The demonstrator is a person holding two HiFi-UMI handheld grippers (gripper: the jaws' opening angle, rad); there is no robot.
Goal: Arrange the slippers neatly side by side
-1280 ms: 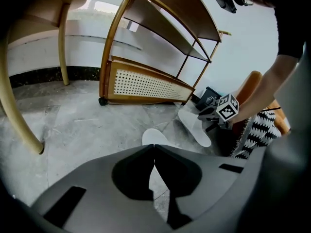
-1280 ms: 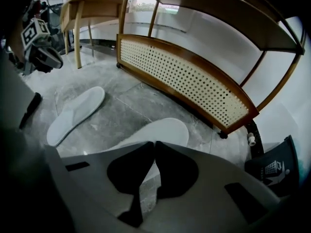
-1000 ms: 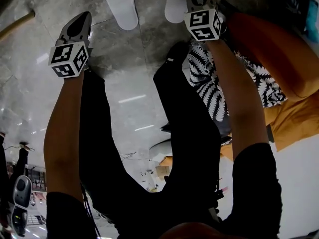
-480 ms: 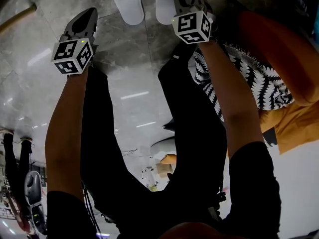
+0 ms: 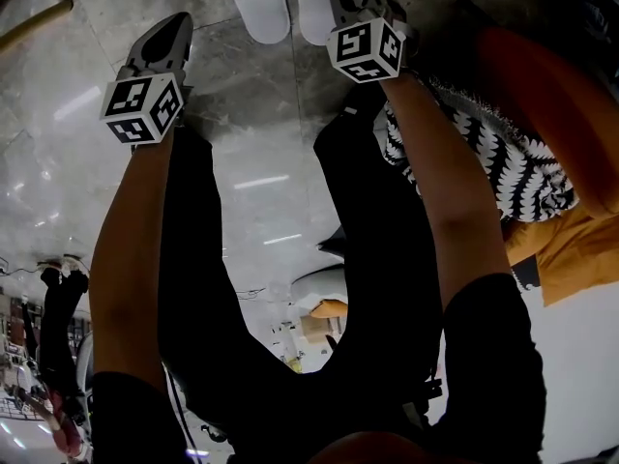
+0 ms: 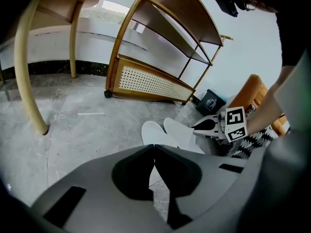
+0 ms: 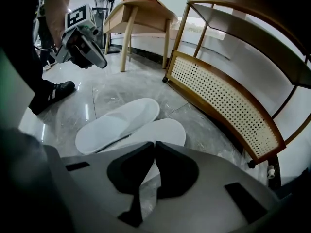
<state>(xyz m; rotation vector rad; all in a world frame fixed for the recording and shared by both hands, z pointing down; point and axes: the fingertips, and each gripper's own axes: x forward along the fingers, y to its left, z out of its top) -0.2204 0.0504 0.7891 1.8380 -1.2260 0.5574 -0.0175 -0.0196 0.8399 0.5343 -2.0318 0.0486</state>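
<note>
The white slippers (image 7: 119,123) are seen touching on the stone floor (image 7: 104,93), not quite parallel. The left tongs (image 6: 154,147) and right tongs (image 7: 154,143) are pressed together, empty. A squaring nudge to the nearer slipper (image 7: 163,131) seems called for.

The near slipper (image 7: 165,130) and far slipper (image 7: 119,123) are plain white. The floor (image 7: 112,93) is grey marble with paler veins. The left gripper (image 6: 154,148) and right gripper (image 7: 154,145) are dark grey. The left cube (image 5: 142,109) and right cube (image 5: 366,49) bear black-and-white square markers. The shelf (image 7: 221,98) is brown wood with a cream, hole-dotted panel. The cushion (image 5: 503,162) shows a black-and-white leaf pattern. The seat (image 5: 551,95) is orange and the trousers (image 5: 377,259) are black.
</note>
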